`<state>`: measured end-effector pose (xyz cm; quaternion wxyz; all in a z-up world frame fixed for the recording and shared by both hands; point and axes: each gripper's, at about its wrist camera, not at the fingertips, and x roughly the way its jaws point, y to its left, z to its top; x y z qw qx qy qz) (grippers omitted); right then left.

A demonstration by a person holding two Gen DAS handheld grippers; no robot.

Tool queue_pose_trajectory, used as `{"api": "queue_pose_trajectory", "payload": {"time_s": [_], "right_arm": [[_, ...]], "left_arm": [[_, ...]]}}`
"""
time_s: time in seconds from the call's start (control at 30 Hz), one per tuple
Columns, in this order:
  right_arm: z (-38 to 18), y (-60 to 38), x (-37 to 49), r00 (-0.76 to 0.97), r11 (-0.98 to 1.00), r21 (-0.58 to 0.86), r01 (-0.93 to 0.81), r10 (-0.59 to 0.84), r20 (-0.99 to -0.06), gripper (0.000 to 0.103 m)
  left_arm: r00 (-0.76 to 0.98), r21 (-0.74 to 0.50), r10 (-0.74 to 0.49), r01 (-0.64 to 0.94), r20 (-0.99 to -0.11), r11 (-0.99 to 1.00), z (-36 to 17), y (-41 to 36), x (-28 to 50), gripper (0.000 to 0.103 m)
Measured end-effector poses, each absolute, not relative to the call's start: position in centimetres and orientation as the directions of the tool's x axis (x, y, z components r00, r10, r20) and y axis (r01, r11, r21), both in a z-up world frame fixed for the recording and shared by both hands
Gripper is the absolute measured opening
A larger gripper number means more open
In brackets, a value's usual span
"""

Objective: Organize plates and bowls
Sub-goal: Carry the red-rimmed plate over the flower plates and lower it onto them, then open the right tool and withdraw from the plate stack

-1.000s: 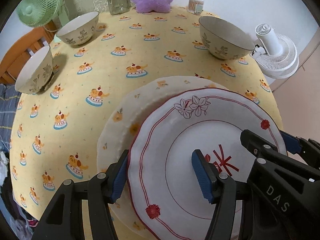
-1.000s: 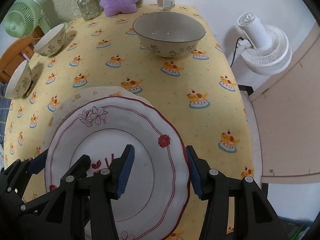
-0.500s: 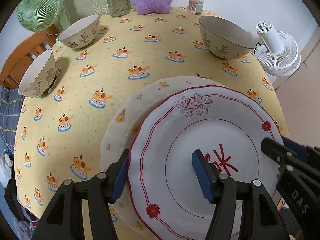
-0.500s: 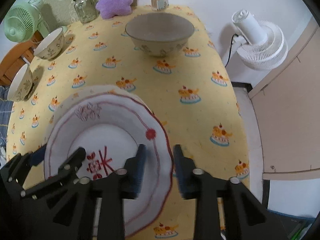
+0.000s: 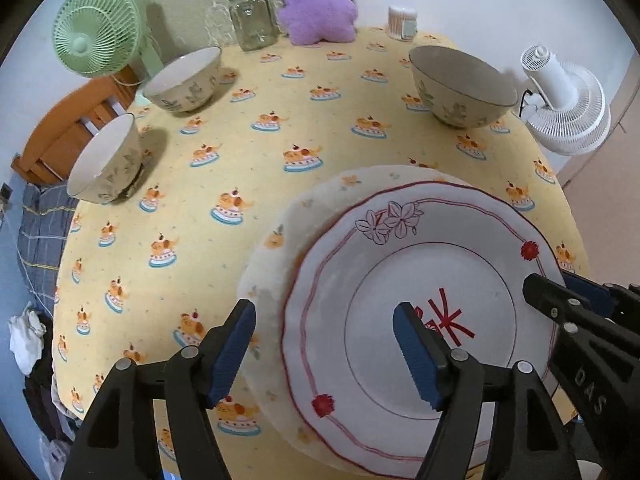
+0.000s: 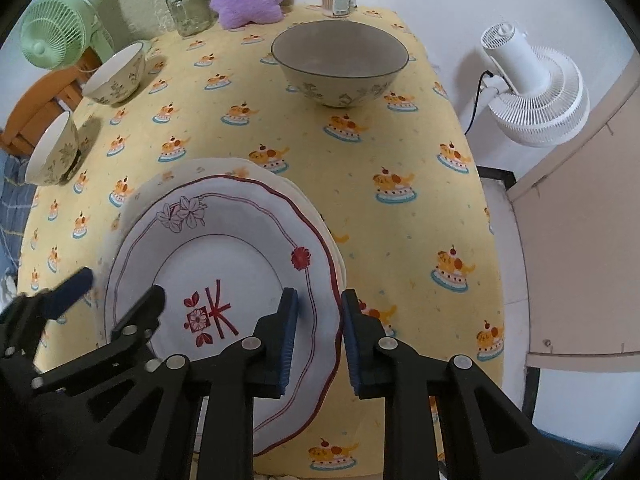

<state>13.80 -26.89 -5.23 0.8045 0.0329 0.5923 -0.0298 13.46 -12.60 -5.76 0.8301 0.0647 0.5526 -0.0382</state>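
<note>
Right wrist view: my right gripper (image 6: 318, 336) jaws grip the red-rimmed white plate (image 6: 224, 264); left gripper (image 5: 324, 350) jaws, just opening, straddle its rim; large floral ceramic bowl (image 6: 340, 66) stands well beyond on the counter.

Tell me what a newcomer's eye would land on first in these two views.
First, the red-trimmed plate at the near edge, stacked on a flowered plate, with the right gripper shut on its right rim. The left gripper stands open astride its left rim. Beyond, three bowls ring the yellow tablecloth: the large bowl far right, two smaller bowls at left.

Glossy ceramic plate (image 5: 420, 272); matt printed cloth tablecloth (image 5: 280, 128).
</note>
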Motion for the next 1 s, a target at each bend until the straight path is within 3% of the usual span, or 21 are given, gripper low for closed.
{"api": "queue_pose_trajectory", "payload": {"time_s": [1.0], "right_arm": [[-6.4,-23.6,15.5,0.314,0.992,-0.119,0.049,-0.128,-0.941,0.034]], "left_arm": [[0.34,0.031,-0.017,0.136,-0.94,0.99,-7.0,-10.8,13.9,0.075]]}}
